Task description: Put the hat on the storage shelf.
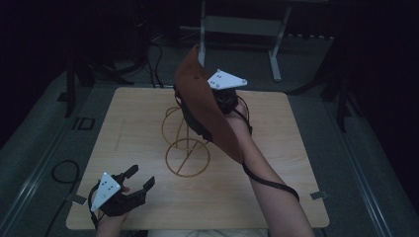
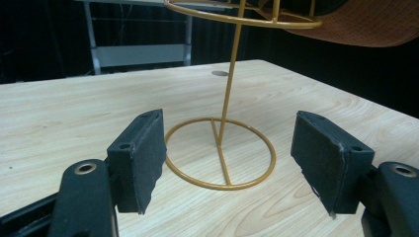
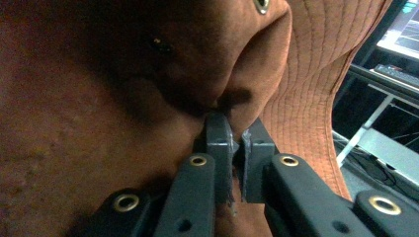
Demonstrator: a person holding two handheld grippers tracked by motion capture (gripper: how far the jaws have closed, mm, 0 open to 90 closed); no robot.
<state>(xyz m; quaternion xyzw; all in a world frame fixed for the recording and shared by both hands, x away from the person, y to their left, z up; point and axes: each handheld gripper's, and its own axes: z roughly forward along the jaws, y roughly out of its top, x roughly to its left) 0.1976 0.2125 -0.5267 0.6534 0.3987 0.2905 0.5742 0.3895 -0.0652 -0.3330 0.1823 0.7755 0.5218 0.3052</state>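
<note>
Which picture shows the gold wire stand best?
The left gripper view: the gold wire stand sits close, its base ring, upright rod and top ring edge plain. The high view shows it smaller, partly behind the brown hat.

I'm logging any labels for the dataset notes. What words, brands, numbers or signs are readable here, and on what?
None can be read: the brown hat, the gold wire stand, the wooden table and both grippers carry no legible text.
The screen behind the hat is too blurred to read.

My right gripper (image 1: 210,101) holds a brown wide-brimmed fabric hat (image 1: 205,103) above the gold wire stand (image 1: 185,148) mid-table; my left gripper (image 1: 141,180), jaws apart, rests near the light wooden table's (image 1: 276,163) near left corner.
</note>
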